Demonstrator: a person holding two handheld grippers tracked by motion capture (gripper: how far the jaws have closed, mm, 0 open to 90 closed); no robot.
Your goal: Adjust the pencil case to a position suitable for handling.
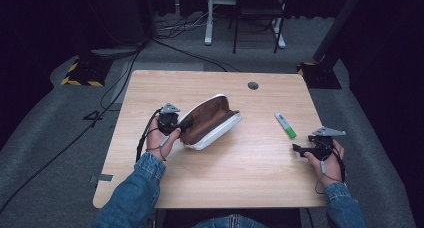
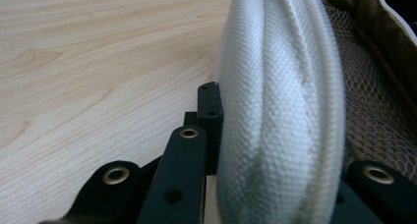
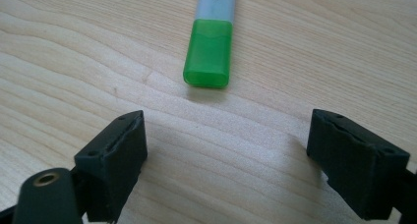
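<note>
Nearest the camera: the person's denim sleeves (image 1: 145,175) at the table's near edge, one gripper in each hand. Left gripper (image 1: 169,119) is closed on the left end wall of the pouch (image 1: 210,123); in the left gripper view the white woven fabric (image 2: 280,111) sits pinched between the jaws, with mesh lining beyond. The pouch lies mid-table, mouth gaping, brown interior exposed. Right gripper (image 3: 241,160) has its jaws spread wide, low over bare wood, aimed at the highlighter (image 3: 209,42), whose green cap faces it. The highlighter lies just ahead of the jaws and apart from them, to the right of the pouch.

Judged step: pouch steadied open, approach to the highlighter under way; pick not yet made. Next move calls for advancing until the jaws straddle the barrel, closing, then carrying it to the open mouth.
</note>
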